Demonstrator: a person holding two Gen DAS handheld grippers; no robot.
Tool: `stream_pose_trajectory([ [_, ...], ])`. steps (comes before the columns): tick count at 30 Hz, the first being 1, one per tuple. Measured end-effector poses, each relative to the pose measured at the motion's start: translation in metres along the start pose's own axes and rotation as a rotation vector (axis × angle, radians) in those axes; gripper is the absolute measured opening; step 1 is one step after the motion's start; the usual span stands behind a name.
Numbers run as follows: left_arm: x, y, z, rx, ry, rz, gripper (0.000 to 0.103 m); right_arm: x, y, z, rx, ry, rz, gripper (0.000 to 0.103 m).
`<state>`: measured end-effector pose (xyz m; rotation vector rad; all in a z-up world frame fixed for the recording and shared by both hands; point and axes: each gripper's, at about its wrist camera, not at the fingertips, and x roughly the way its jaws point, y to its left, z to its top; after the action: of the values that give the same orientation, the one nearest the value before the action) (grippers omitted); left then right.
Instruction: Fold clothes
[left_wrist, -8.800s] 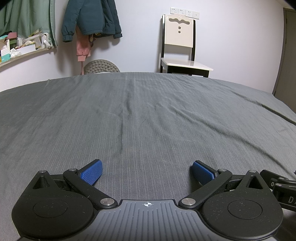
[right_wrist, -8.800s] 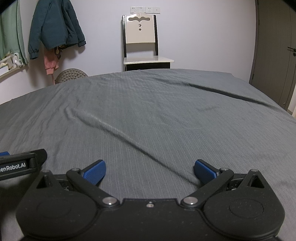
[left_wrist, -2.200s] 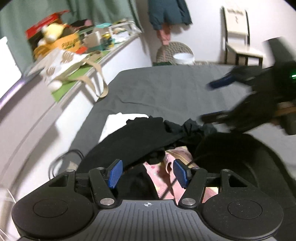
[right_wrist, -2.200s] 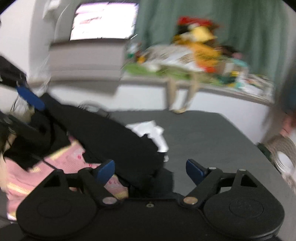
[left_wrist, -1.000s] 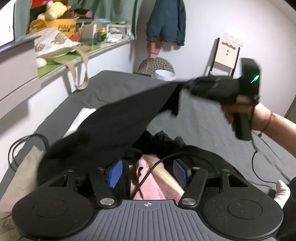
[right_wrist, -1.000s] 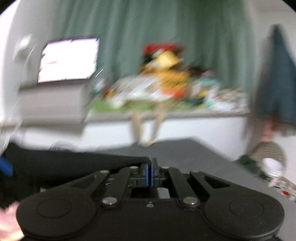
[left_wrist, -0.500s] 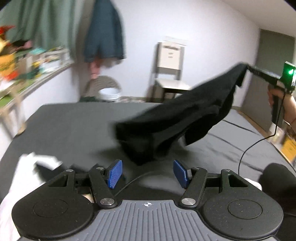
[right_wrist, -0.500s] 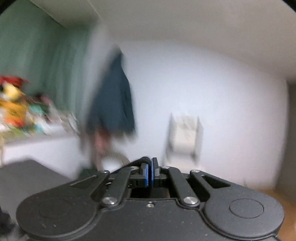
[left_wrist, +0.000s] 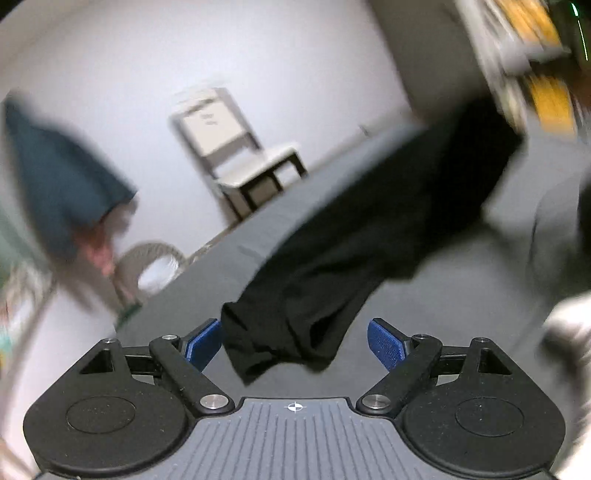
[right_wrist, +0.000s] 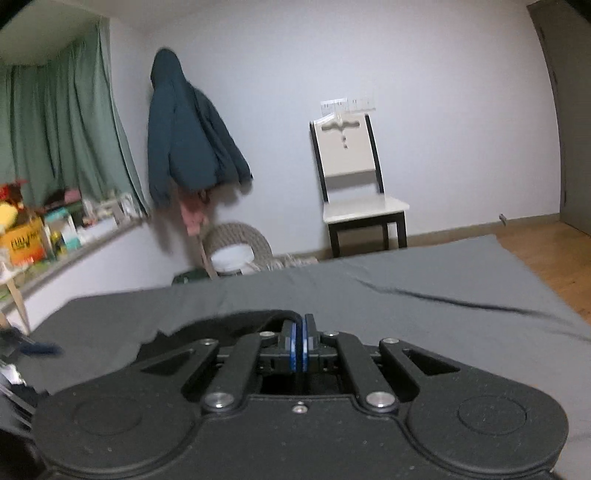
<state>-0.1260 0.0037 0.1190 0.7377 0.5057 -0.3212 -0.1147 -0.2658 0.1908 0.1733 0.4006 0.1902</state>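
- Black garment (left_wrist: 369, 236): one, hanging above the bed.
- Bed (right_wrist: 424, 295) with grey cover: one.
- Grippers: two, the left gripper (left_wrist: 295, 341) and the right gripper (right_wrist: 299, 343).
- Chair (right_wrist: 354, 192): one.
- Dark jacket (right_wrist: 188, 147) on the wall: one.
- Round wicker item (right_wrist: 236, 243): one.
- Green curtain (right_wrist: 62, 129): one.

Taking the bed (right_wrist: 406, 291) as our landmark, we see the chair (right_wrist: 356, 192) beyond its far edge. The hanging jacket (right_wrist: 188, 147) is left of the chair, with what may be a basket (right_wrist: 236, 247) below it. The garment (left_wrist: 354, 240) hangs over the bed, its lower end between our left gripper's (left_wrist: 295, 345) fingers.
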Motion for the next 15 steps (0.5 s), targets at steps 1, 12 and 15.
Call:
stream_pose_trajectory([
  [1,0.015,-0.011,0.004,0.07,0.006,0.015,0.086,0.0,-0.004,0.002,-0.01,-0.01,0.0,0.004],
  [12,0.088,-0.048,0.007,0.277,0.081,0.078,0.058,0.008,-0.032,0.003,-0.013,-0.016,0.025,0.004],
  [15,0.098,-0.052,0.014,0.215,0.118,0.056,0.051,0.008,-0.033,0.003,-0.013,-0.016,0.038,0.004],
])
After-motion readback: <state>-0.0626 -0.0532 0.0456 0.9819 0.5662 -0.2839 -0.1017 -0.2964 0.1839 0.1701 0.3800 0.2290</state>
